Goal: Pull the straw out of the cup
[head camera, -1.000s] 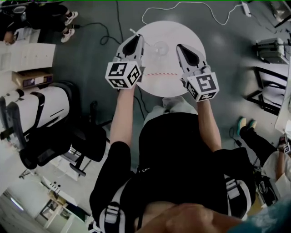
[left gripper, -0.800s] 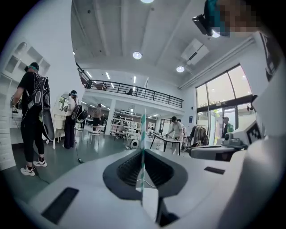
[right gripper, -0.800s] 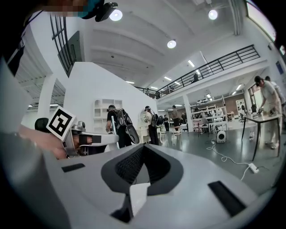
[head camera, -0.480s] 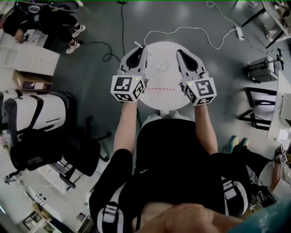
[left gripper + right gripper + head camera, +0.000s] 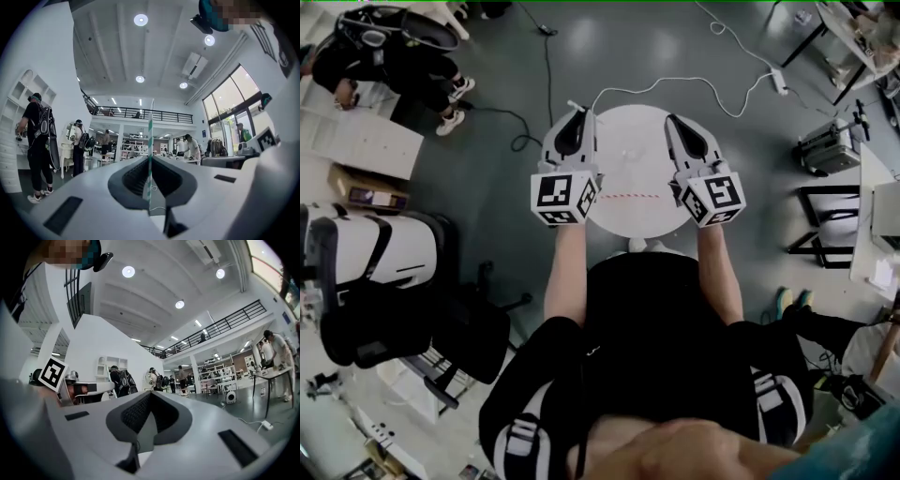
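A round white table (image 5: 623,217) lies below both grippers. On it stands a clear cup (image 5: 630,146), faint in the head view, and a red-and-white striped straw (image 5: 633,196) lies flat nearer to me. My left gripper (image 5: 578,112) is shut on a green-and-white striped straw (image 5: 150,133). That straw stands upright between its jaws and pokes out past the tips (image 5: 573,105). It is held up, clear of the cup. My right gripper (image 5: 673,120) hovers over the table's right side. Seen from its own camera, the right gripper (image 5: 149,394) is shut on nothing.
A white cable (image 5: 694,80) with a power strip (image 5: 778,79) runs across the grey floor behind the table. A dark office chair (image 5: 403,319) stands at the left. People sit at the upper left (image 5: 403,56). Metal racks (image 5: 830,220) stand at the right.
The head view has drawn back, so the table looks smaller and lower in the frame. Both grippers stay over the table, and the left one still holds its straw.
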Motion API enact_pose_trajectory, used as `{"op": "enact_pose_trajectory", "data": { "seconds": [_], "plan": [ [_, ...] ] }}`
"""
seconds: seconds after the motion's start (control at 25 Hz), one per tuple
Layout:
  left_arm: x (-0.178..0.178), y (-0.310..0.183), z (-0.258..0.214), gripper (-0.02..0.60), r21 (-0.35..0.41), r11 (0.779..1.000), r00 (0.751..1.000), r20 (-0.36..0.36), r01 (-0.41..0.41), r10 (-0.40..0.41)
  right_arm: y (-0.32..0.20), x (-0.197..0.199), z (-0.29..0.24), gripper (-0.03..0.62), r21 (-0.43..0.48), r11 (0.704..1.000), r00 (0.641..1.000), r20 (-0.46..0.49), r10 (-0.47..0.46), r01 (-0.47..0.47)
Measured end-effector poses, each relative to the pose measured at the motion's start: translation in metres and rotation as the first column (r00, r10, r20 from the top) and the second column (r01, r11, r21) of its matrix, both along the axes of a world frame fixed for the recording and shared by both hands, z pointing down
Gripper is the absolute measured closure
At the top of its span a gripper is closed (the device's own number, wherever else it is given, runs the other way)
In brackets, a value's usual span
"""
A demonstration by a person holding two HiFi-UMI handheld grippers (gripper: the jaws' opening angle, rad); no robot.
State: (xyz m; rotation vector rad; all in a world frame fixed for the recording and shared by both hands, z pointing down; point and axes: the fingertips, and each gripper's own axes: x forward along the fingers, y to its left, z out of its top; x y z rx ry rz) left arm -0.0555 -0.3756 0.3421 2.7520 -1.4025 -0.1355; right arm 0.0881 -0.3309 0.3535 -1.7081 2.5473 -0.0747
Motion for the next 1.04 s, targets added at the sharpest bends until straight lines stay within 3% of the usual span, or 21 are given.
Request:
{"op": "enact_pose_trajectory", "data": {
  "seconds": [0.16,0.52,1.04],
  "plan": [
    [0.008,0.013,0.001,0.555,0.018,0.999,0.999,0.045,-0.026,0.026,0.009,0.000,0.001,0.579,-0.011,1.000,1.000,0.004,0.003,-0.003],
    [0.017,0.034,0.014,0.555,-0.012,0.998,0.997,0.023,-0.069,0.069,0.021,0.001,0.010,0.579,-0.033,0.999,0.999,-0.046,0.030,-0.031],
    [0.018,0.033,0.019,0.555,-0.031,0.997,0.998,0.013,-0.067,0.068,0.018,0.002,0.008,0.579,-0.033,0.999,0.998,-0.056,0.023,-0.025]
  ]
}}
